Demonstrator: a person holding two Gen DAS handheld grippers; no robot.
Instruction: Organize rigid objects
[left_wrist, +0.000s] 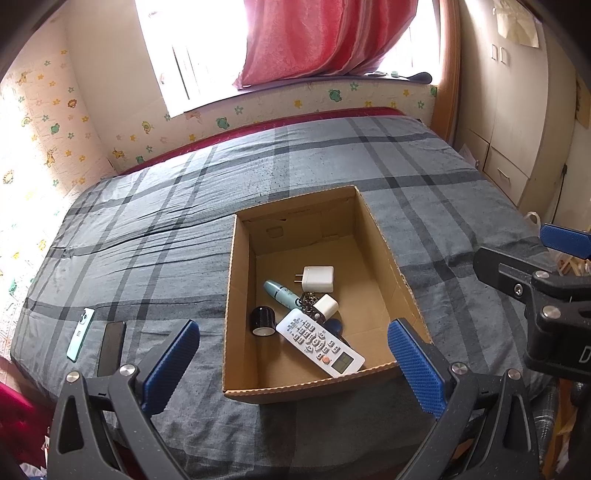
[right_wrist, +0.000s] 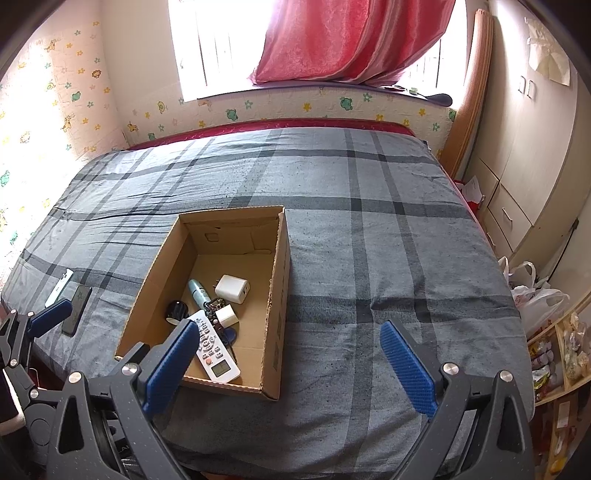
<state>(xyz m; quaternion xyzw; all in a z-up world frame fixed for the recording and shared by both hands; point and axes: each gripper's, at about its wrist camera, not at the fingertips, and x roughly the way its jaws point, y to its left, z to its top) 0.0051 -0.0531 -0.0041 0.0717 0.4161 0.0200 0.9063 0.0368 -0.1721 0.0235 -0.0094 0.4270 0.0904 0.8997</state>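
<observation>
An open cardboard box sits on the plaid bed. Inside lie a white remote, a big white charger, a small white plug with keys, a teal tube and a black cylinder. Two phones lie left of the box: a mint one and a black one. My left gripper is open above the box's near edge. My right gripper is open over the bedspread, right of the box. Both hold nothing.
The grey plaid bedspread stretches far beyond the box. A red curtain hangs at the window. A wardrobe stands right, with plastic bags and shelves beside the bed. The other gripper shows at the right edge.
</observation>
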